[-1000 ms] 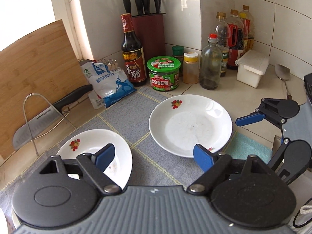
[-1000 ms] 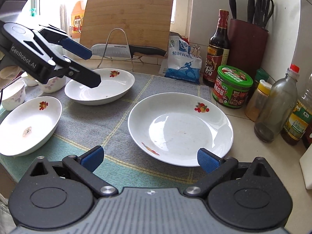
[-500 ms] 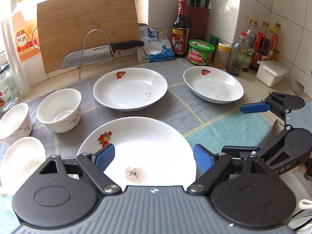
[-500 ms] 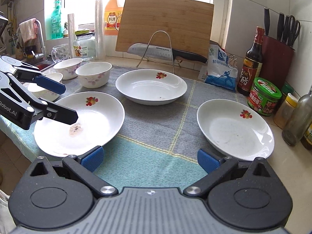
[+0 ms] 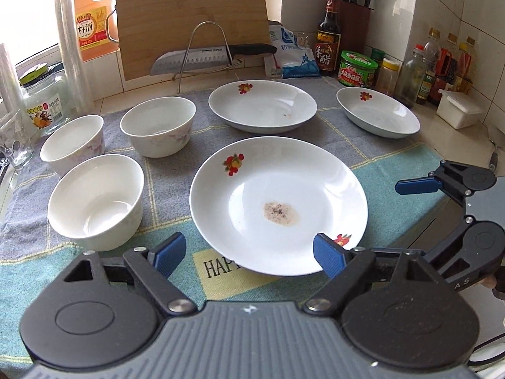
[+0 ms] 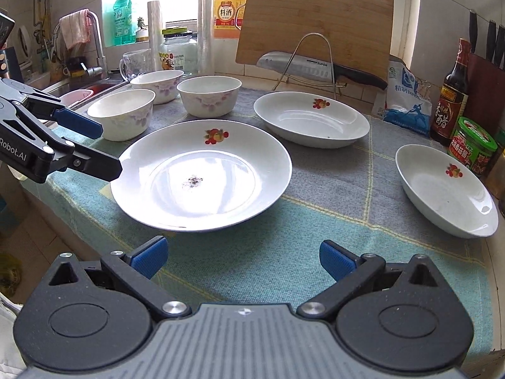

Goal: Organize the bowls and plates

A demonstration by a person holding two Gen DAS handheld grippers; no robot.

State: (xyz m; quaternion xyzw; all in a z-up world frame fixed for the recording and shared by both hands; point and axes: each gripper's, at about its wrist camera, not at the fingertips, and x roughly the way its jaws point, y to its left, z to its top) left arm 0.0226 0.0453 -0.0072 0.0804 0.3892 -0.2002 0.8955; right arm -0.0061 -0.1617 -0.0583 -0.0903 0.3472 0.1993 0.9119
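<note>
Three white plates with red fruit marks lie on a cloth: a near stained plate (image 5: 279, 205) (image 6: 202, 173), a far middle plate (image 5: 262, 105) (image 6: 311, 118) and a right plate (image 5: 377, 112) (image 6: 445, 189). Three white bowls stand at left: near (image 5: 94, 200) (image 6: 121, 113), far left (image 5: 73, 143) (image 6: 157, 85), middle (image 5: 157, 126) (image 6: 209, 94). My left gripper (image 5: 249, 254) is open and empty at the near plate's front rim. My right gripper (image 6: 243, 260) is open and empty, above the cloth in front of the plates.
A cutting board (image 5: 192, 15), a knife on a wire rack (image 5: 205, 58), sauce bottles (image 5: 328, 31), a green-lidded jar (image 5: 358, 69) and a knife block (image 5: 353, 9) line the back wall. A sink with a tap (image 6: 94, 47) is at far left.
Both grippers have pulled back and swung left. The near plate and the bowls now fill the views, and both stay open.
</note>
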